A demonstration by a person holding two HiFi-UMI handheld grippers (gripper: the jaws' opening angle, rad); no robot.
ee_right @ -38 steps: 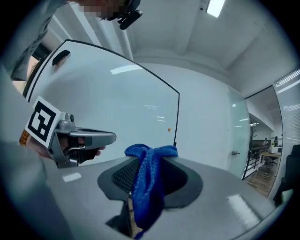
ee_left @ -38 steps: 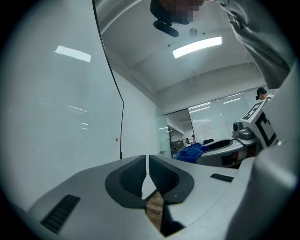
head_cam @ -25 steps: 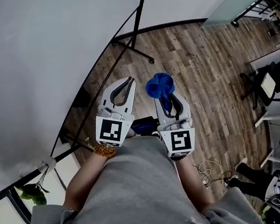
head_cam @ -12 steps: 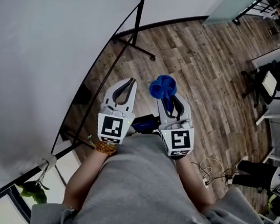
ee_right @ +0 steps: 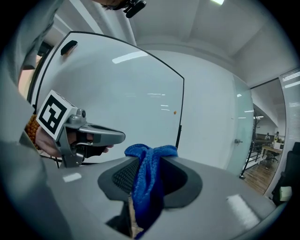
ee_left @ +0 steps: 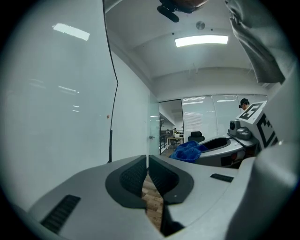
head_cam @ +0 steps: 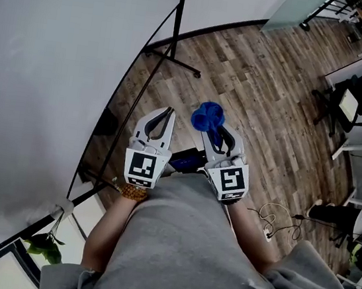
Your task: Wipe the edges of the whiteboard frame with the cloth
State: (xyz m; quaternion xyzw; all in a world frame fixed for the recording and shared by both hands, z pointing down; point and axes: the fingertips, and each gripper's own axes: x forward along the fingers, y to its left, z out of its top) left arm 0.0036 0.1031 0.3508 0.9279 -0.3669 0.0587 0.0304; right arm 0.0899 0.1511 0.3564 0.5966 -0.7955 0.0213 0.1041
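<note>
Person stands at the whiteboard (head_cam: 47, 48), both grippers held out low in front of the grey sweatshirt (head_cam: 181, 241).

- Right gripper (ee_right: 150, 161): jaws clamped on the blue cloth (ee_right: 149, 176). The cloth is bunched above the jaw tips and hangs down between the pads.
- Left gripper (ee_left: 147, 160): jaws drawn together to a thin slit, with nothing between them.
- Cloth is over the wood floor (head_cam: 264, 79), to the right of the board's black frame (head_cam: 121, 102) and clear of it.
- The two grippers are side by side and apart
</note>
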